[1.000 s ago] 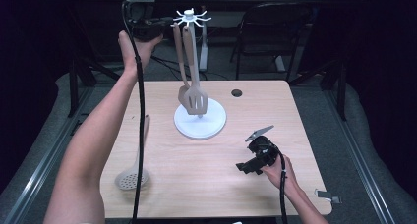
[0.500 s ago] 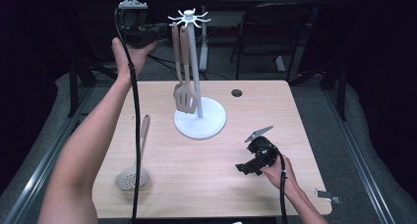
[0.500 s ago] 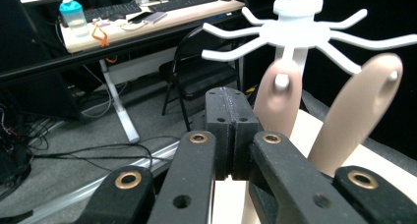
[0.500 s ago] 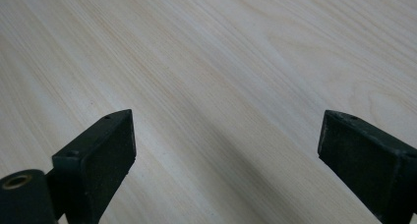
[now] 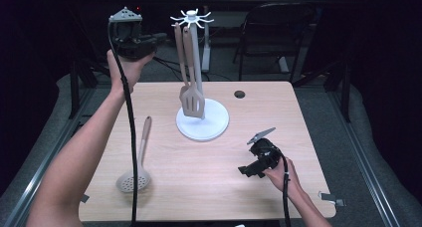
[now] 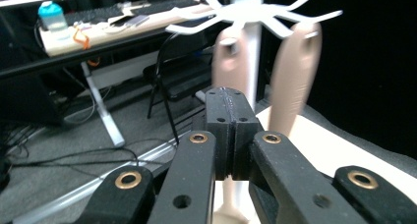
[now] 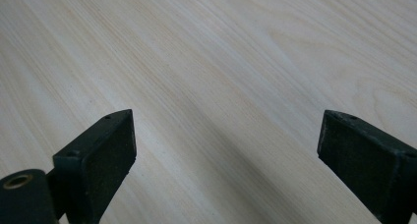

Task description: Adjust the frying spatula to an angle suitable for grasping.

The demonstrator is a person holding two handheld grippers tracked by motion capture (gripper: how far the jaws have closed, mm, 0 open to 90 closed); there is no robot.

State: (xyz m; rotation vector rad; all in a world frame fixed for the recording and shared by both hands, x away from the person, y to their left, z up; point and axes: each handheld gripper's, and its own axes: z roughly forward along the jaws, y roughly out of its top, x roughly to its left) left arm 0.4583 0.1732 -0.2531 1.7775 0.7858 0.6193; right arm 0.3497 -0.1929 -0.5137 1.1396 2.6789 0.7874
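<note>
A white hook rack (image 5: 191, 18) stands on a round white base (image 5: 215, 122) at the table's middle back. Two tan utensils hang from it; the slotted turner's head (image 5: 192, 100) hangs just above the base. In the left gripper view their handles (image 6: 295, 81) hang blurred from the rack's hooks (image 6: 255, 15). My left gripper (image 5: 160, 37) is raised left of the rack top, apart from it, its jaws (image 6: 227, 98) shut with nothing between them. A tan skimmer (image 5: 134, 179) lies on the table at the front left. My right gripper (image 5: 244, 170) rests low at the front right, open (image 7: 226, 145) over bare wood.
A small black hole (image 5: 240, 94) sits in the wooden table (image 5: 209, 187) behind the base. A black chair (image 5: 278, 33) stands beyond the table's far edge. A desk with clutter (image 6: 98, 27) lies farther back. The left gripper's cable (image 5: 130, 137) hangs over the table's left side.
My left gripper has drawn leftward away from the rack's top and sunk a little. The hanging utensils have swung slightly. The right gripper has stayed still.
</note>
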